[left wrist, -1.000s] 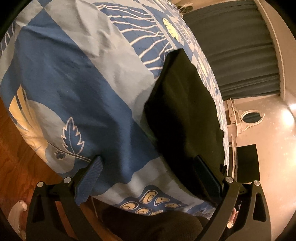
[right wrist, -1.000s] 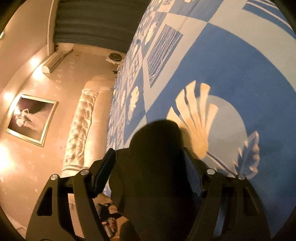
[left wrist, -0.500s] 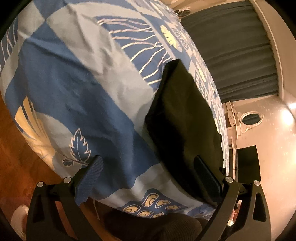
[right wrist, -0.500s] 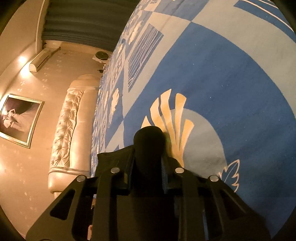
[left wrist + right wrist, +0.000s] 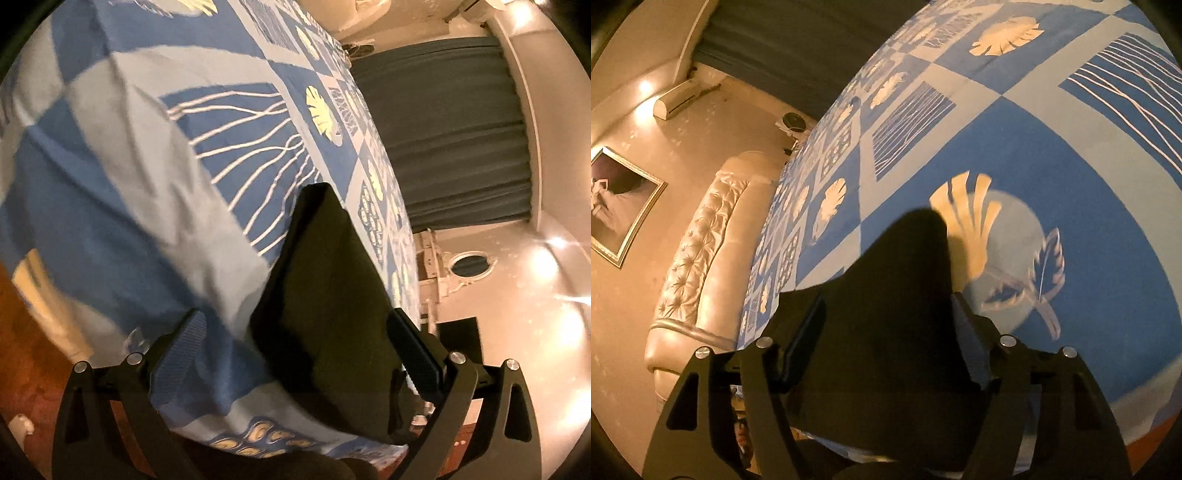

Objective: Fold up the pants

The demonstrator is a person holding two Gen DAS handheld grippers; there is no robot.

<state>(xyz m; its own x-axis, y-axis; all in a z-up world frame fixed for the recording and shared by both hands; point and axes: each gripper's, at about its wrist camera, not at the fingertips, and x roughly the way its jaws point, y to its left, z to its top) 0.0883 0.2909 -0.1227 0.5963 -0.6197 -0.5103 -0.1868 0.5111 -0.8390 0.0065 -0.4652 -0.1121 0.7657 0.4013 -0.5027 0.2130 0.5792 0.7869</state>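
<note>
Both claws tilt down over the folded pants [image 5: 332, 314], left claw [image 5: 306, 339] apart, right claw [image 5: 886, 332] opening around them.

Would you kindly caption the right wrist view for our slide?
Right gripper, jaws opening, astride folded black fabric pants on a blue leaf-print bedspread.

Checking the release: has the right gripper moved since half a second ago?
Yes. The right gripper backed off and its jaws are opening; the yellow fan print sits farther ahead, pants between the fingers.
</note>
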